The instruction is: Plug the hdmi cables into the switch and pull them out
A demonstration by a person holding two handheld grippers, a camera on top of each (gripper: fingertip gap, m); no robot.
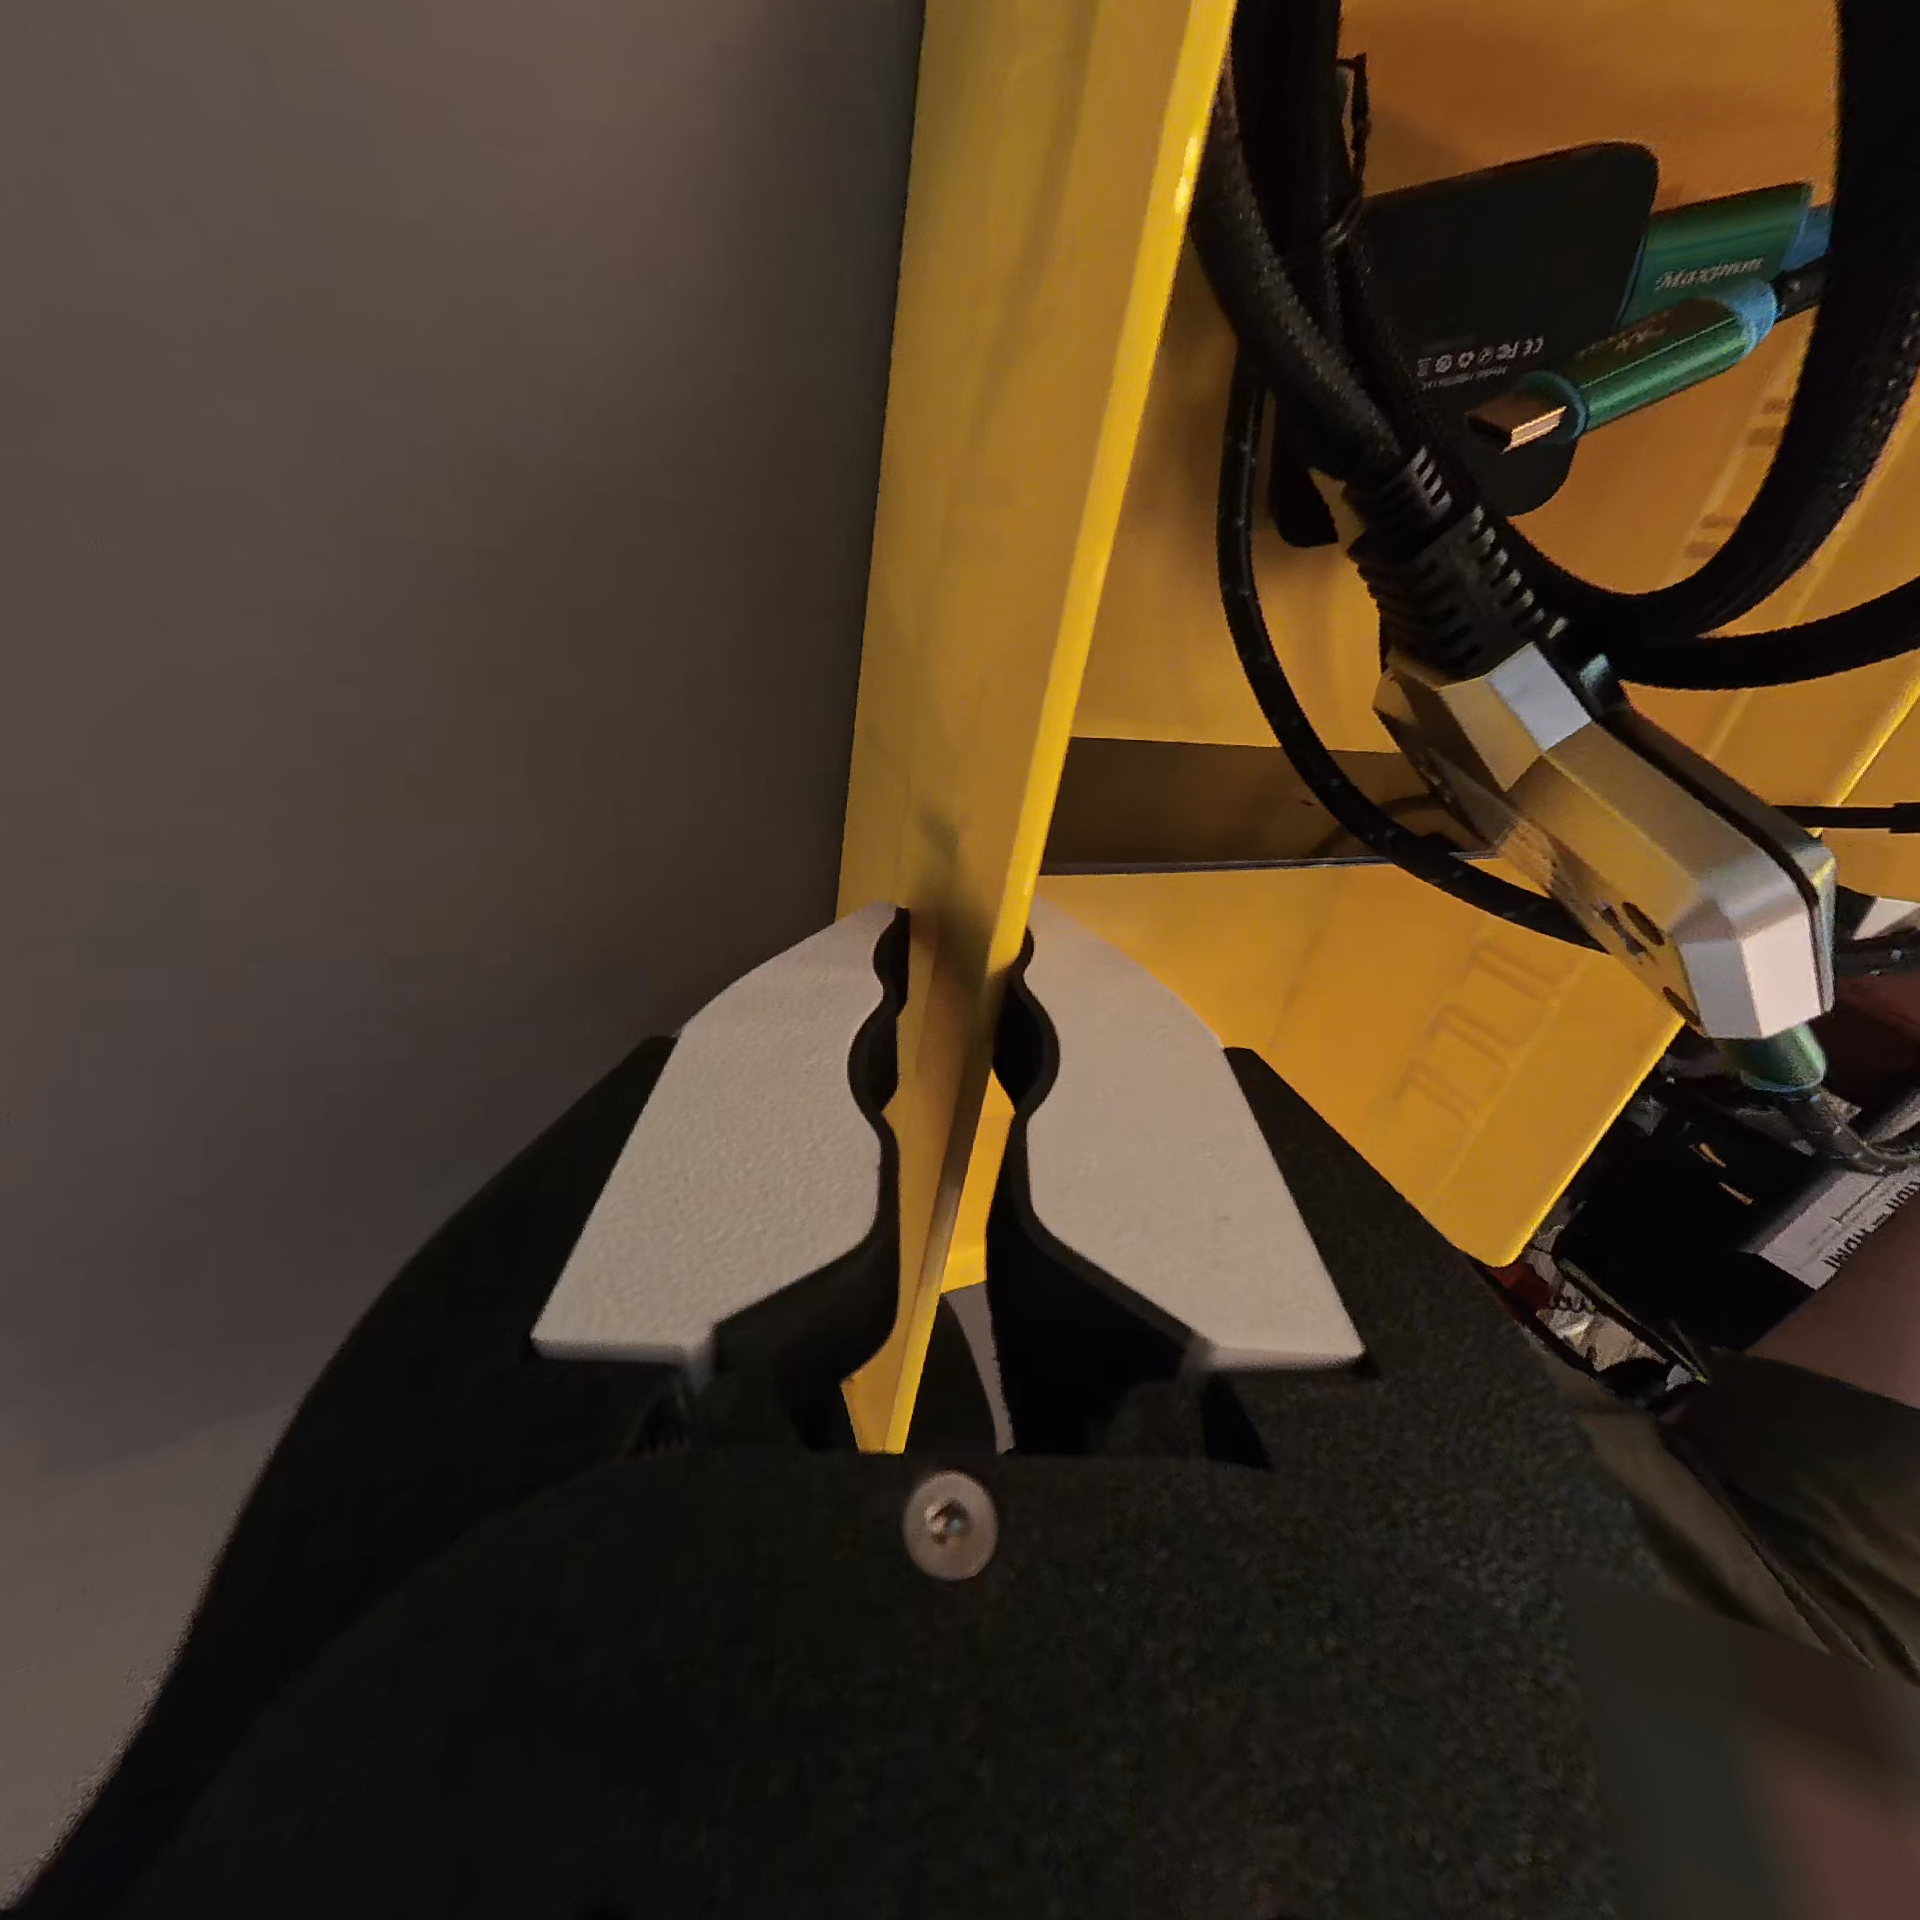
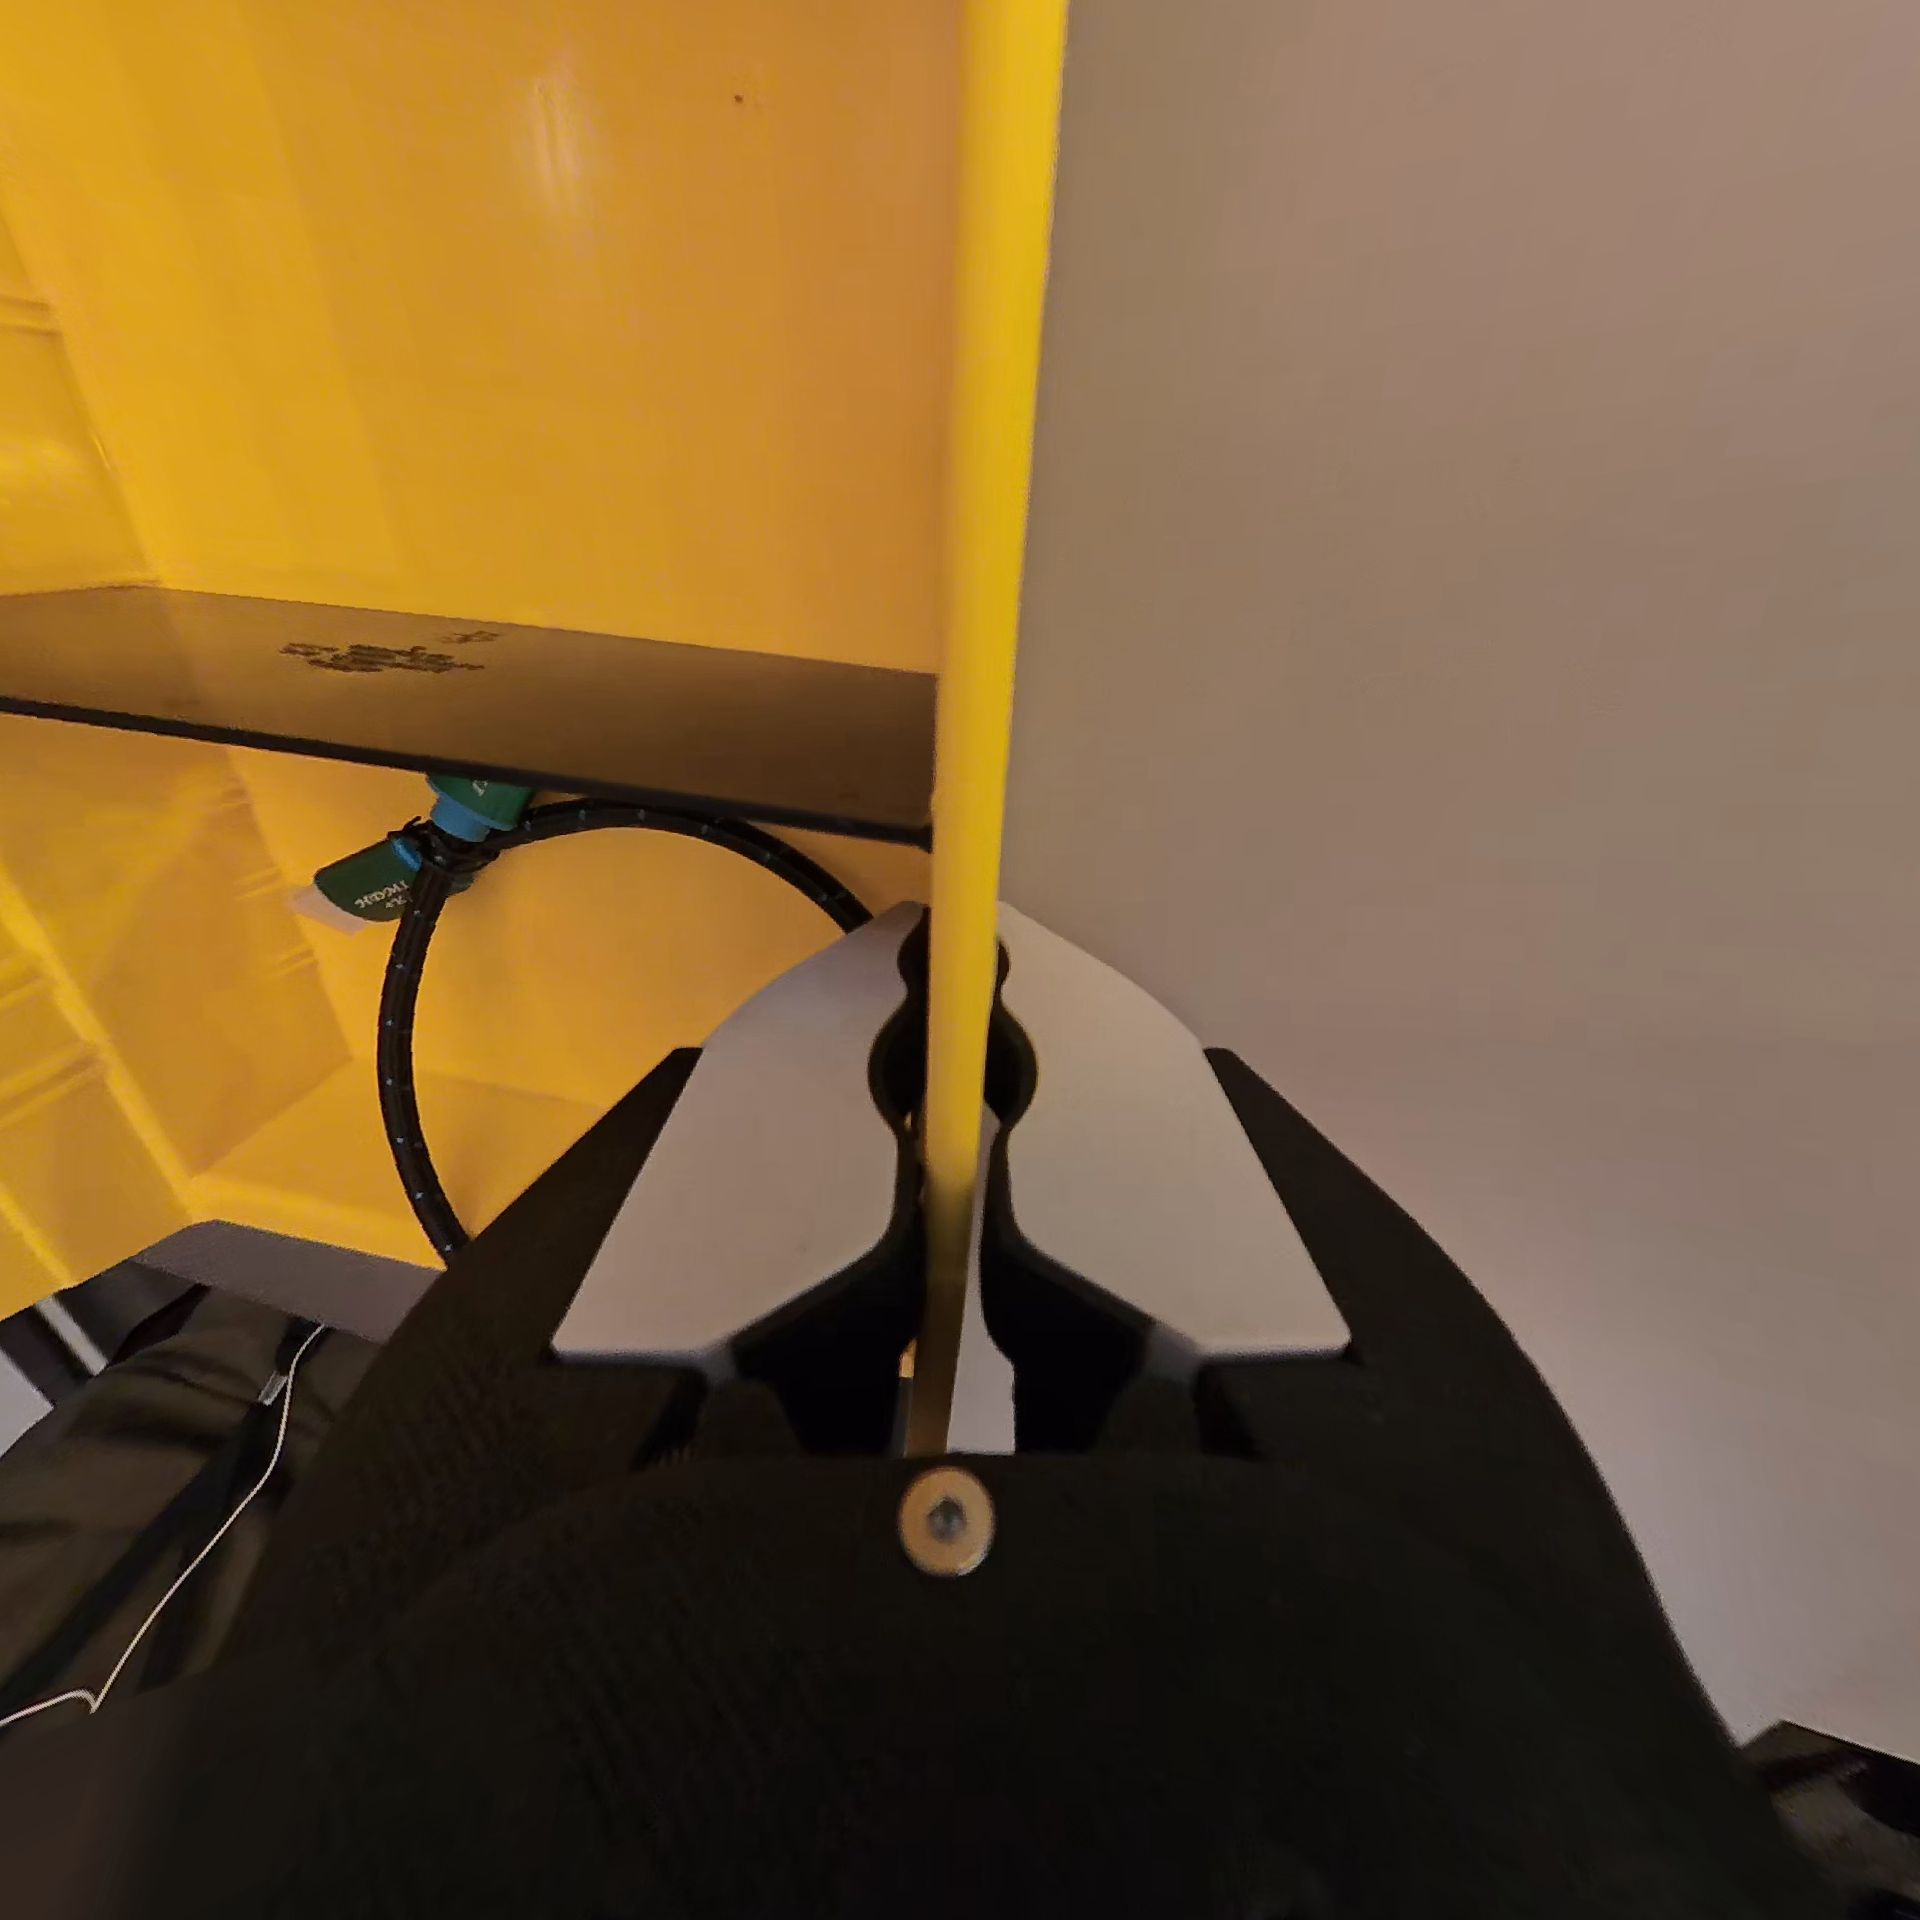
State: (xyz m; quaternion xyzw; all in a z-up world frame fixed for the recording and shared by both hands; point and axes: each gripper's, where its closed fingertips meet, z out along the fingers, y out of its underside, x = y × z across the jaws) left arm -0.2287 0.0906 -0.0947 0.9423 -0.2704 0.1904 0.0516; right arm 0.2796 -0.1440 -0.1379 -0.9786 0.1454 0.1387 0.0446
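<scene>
Both grippers are shut on walls of a yellow bin. My left gripper (image 1: pixel 961 925) clamps one thin yellow wall (image 1: pixel 1039 416). Inside the bin, up and to the right, a black switch (image 1: pixel 1507 270) has a green HDMI plug (image 1: pixel 1725 260) at its end. A second green plug (image 1: pixel 1621 390) with a bare gold tip lies across the switch. A silver-cased plug (image 1: pixel 1621 852) on a black braided cable (image 1: pixel 1299 343) lies nearer. My right gripper (image 2: pixel 961 920) clamps another yellow wall (image 2: pixel 1003 416). Left of it are green plugs (image 2: pixel 364 883) and a looped braided cable (image 2: pixel 416 1039).
A flat black panel (image 2: pixel 468 707) spans the bin above the looped cable. A plain grey surface lies outside the bin on the left (image 1: pixel 416 520) and right (image 2: pixel 1455 623). A black box with a white label (image 1: pixel 1714 1216) and a sleeve (image 1: pixel 1818 1455) sit at lower right.
</scene>
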